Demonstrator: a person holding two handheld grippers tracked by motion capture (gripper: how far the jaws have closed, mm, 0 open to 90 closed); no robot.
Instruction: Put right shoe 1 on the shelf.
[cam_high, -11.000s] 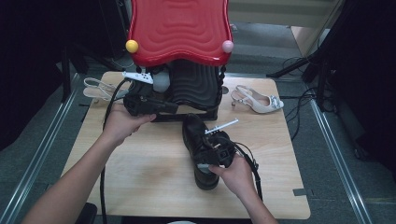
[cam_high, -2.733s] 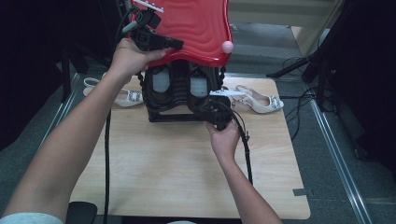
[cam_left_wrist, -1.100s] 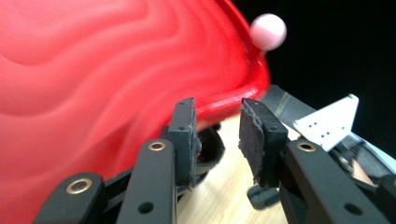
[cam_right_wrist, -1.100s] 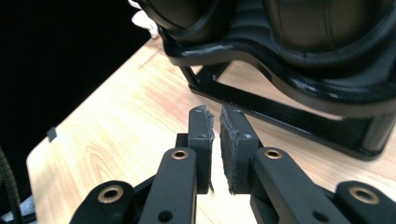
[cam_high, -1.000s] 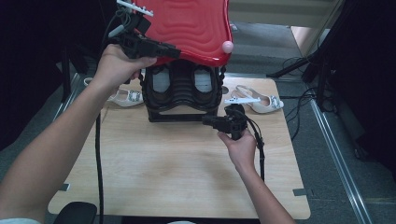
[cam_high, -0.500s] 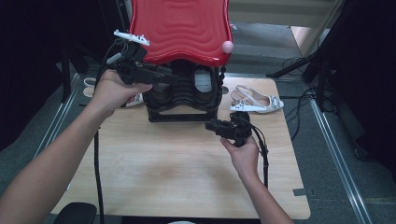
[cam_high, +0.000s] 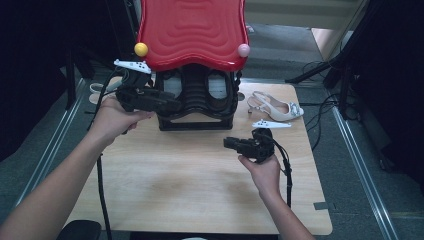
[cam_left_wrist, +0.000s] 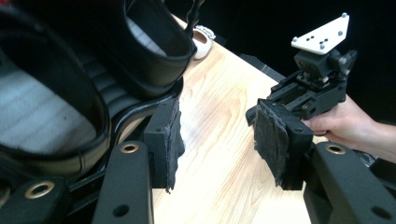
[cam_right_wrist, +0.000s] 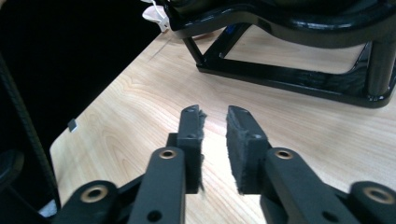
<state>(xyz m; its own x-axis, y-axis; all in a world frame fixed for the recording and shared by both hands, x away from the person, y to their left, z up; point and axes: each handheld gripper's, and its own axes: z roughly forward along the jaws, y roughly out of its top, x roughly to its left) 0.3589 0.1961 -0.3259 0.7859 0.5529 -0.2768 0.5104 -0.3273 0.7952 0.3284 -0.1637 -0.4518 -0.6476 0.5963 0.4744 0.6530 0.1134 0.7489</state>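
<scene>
Racking shoes, both grippers empty
We'd keep left gripper (cam_high: 167, 104) jaws wide near rack (cam_high: 197, 107); right gripper (cam_high: 231, 143) jaws barely apart.

A black rack (cam_high: 197, 102) with a wavy red top (cam_high: 192, 30) stands at the table's far edge. Its red top carries a yellow ball (cam_high: 141, 49) at the front left corner and a pink ball (cam_high: 243, 50) at the front right. Under the top, two black shoes (cam_high: 200, 90) sit side by side on a curved shelf, openings facing the person, pale insoles showing. In the left gripper view one shoe (cam_left_wrist: 154, 44) lies just beside the rack's frame, its rim dark and rounded.
</scene>
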